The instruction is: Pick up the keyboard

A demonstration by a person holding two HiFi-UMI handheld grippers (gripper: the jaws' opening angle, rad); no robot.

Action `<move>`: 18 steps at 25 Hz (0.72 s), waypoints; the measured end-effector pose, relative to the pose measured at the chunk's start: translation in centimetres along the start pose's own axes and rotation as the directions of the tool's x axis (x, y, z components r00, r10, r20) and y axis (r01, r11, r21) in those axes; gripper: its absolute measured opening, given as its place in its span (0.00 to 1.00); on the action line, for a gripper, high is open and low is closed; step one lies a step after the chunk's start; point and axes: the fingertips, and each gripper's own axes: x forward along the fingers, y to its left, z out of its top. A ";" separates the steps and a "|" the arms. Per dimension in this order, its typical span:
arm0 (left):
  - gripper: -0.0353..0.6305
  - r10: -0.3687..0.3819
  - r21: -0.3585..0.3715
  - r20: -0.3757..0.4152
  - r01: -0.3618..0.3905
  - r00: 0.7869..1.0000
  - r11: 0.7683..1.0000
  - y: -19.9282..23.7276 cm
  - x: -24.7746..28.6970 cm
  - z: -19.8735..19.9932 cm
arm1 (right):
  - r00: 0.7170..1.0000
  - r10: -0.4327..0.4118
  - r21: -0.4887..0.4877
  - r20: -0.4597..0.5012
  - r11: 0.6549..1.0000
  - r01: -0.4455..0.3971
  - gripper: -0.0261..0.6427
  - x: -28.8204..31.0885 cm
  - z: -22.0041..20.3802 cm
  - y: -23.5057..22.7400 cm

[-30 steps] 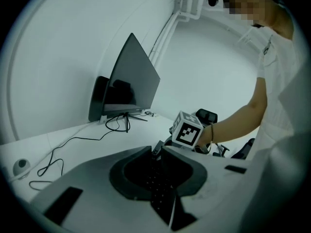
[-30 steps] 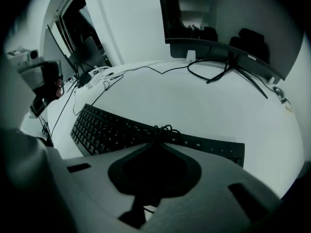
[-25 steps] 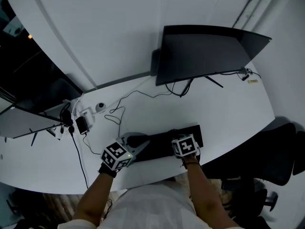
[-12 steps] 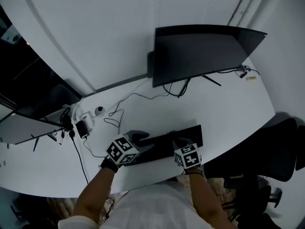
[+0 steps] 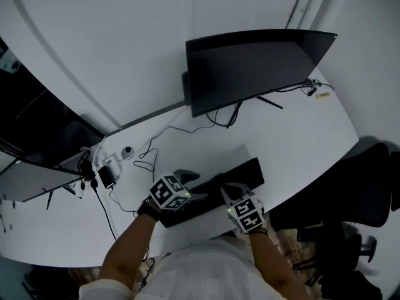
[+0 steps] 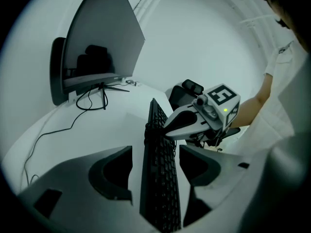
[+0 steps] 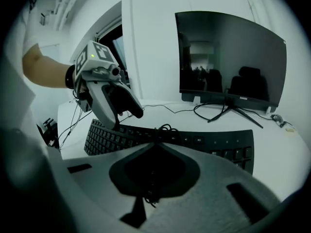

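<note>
The keyboard (image 5: pixel 211 195) lies at the near edge of the desk (image 5: pixel 300 136), just in front of me. Its long axis runs from near left to far right. It looks tipped rather than flat. I cannot tell whether an edge still rests on the desk.

The left gripper (image 6: pixel 155 152) is at the keyboard's left end and looks straight along the long axis. Its jaws have just been opening and now stand wide apart. The left end is between them, but the pads do not press on it, and I see a gap on each side.

The right gripper (image 7: pixel 158 144) comes from the near side to the long near edge, a little right of the middle. Its jaws are together. A dark cable (image 7: pixel 163 129) is pinched in the seam, with a loop above the tips and a strand hanging below. So I judge that it holds the cable, not the body of the keyboard.

For the coming move the left gripper matters most. The keyboard is already inside its jaws, so it only needs to close across the thickness of the left end. I think a lift by the cable alone is not safe. The monitor (image 5: pixel 250 67) stands well apart, on the far side.
</note>
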 end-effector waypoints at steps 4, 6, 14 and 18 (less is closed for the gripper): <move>0.49 -0.043 -0.034 -0.052 0.041 0.998 0.999 -0.3 1.2 -1.2 | 0.999 0.011 -0.069 0.030 0.998 -0.009 0.06 -0.7 1.3 0.8; 0.50 -0.064 -0.036 -0.082 0.061 0.995 0.997 -0.6 1.8 -1.8 | 0.999 0.014 -0.102 0.040 0.995 -0.009 0.06 -1.0 2.0 1.2; 0.50 -0.171 -0.045 -0.177 0.165 0.969 0.985 -2.4 3.5 -3.3 | 0.997 0.034 -0.264 0.068 0.964 -0.015 0.06 -1.9 5.3 2.7; 0.50 -0.206 -0.039 -0.212 0.202 0.955 0.979 -3.1 3.6 -3.7 | 0.996 0.038 -0.322 0.082 0.947 -0.010 0.06 -2.2 6.7 3.4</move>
